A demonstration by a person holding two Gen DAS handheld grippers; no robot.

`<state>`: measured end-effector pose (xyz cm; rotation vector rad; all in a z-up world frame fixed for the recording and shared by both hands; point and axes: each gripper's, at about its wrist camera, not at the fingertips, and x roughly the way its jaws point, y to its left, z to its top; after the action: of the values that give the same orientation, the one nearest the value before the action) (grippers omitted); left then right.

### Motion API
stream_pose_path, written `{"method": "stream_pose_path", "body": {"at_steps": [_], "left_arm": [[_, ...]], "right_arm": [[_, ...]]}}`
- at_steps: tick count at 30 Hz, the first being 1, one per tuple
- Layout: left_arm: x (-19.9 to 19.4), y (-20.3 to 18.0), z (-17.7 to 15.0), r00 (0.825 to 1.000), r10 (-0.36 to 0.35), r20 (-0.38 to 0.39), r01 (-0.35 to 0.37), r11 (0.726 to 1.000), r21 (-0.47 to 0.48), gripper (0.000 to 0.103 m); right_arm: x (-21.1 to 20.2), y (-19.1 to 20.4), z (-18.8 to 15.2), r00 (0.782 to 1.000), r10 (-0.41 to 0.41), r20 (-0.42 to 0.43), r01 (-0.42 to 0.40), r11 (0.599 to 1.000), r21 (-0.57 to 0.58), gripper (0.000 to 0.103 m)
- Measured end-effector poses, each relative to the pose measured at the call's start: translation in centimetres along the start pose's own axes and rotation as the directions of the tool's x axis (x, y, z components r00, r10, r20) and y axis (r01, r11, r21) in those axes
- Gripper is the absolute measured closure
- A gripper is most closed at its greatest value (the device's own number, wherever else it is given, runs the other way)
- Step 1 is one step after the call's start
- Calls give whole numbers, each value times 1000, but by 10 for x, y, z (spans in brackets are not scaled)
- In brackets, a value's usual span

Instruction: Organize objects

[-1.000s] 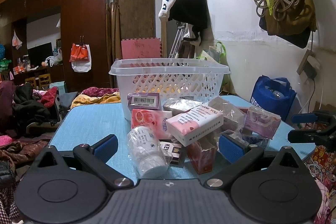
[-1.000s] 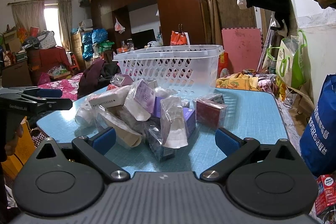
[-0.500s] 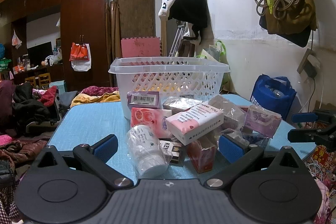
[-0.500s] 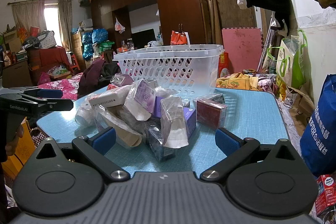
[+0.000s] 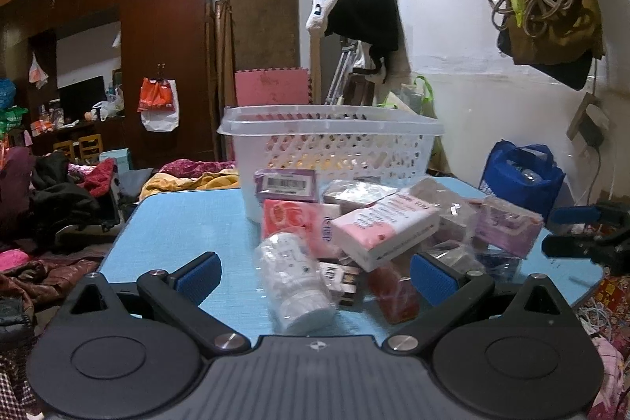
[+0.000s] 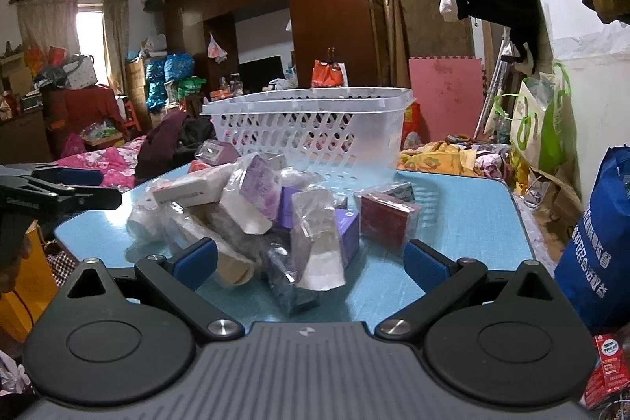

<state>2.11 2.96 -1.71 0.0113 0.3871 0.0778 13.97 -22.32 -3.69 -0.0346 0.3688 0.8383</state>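
A heap of small wrapped packets and boxes lies on a blue table [image 5: 189,219], in front of a white plastic basket [image 5: 330,144]. In the left wrist view a white roll in clear wrap [image 5: 293,286] and a pink-and-white box [image 5: 384,229] lie nearest. My left gripper [image 5: 315,280] stands open just short of the heap, its fingers either side of the roll. In the right wrist view the same basket [image 6: 315,128] stands behind a dark red box [image 6: 388,221] and a clear-wrapped white packet [image 6: 319,243]. My right gripper [image 6: 311,260] is open at the near edge of the heap, holding nothing.
Each gripper shows at the table's edge in the other's view: the right one [image 5: 586,235], the left one [image 6: 59,189]. A blue bag [image 6: 602,247] stands by the table's right side. Clothes, bedding and wardrobes crowd the room behind. A wall [image 5: 472,73] with hanging bags lies to the right.
The left wrist view has shifted slightly, the heap looking a little closer and blurred with motion. The right view is almost unchanged. Both grippers stay open.
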Motion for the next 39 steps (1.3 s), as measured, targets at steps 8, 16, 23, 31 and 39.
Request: {"method": "stream_pose_path", "body": {"at_steps": [8,16,23,31,39], "left_arm": [[21,18,-10,999,12,-39,-13,1000,-28,0],[46,22,-16,998,-14,-67,11,999,-51,13],[55,29,-20,996,-53,-70,44,992,-116,42],[37,46,7,999,-31,29,35,986,-165,44],[82,32,129,991,-62,121,81,984,-157,44]], "right_arm": [[8,0,0,1000,-9,4,9,1000,-12,11],[27,3,-1,999,-28,-38,26,999,-43,37],[21,1,-3,999,-31,-35,30,999,-39,64],[9,-2,33,999,-32,37,33,999,-31,64],[87,15,135,995,-87,48,93,986,-142,64]]}}
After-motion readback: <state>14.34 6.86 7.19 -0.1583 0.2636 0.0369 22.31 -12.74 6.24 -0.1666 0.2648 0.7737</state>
